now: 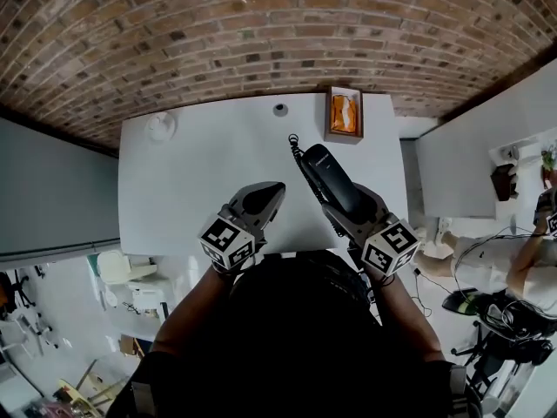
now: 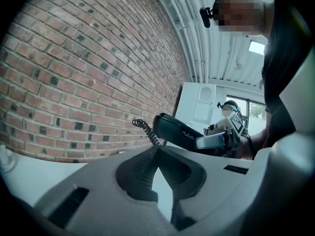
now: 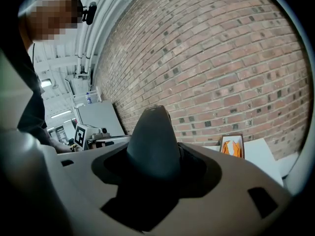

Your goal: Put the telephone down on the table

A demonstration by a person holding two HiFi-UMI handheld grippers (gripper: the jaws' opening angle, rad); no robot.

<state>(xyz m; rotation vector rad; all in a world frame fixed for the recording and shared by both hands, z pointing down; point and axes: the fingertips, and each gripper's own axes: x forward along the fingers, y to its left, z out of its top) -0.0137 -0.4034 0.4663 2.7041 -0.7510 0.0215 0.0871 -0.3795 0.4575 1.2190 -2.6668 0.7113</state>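
Job not done yet. Phone (image 1: 329,179) up in air over white table (image 1: 191,172), not lying on it. Right gripper (image 1: 341,209) jaws squeeze phone's near end. Left gripper (image 1: 268,192) jaws together, nothing in them. Left to do: lower phone, let go. Phone black, long, tilted, curly cord (image 1: 294,144) at far end.
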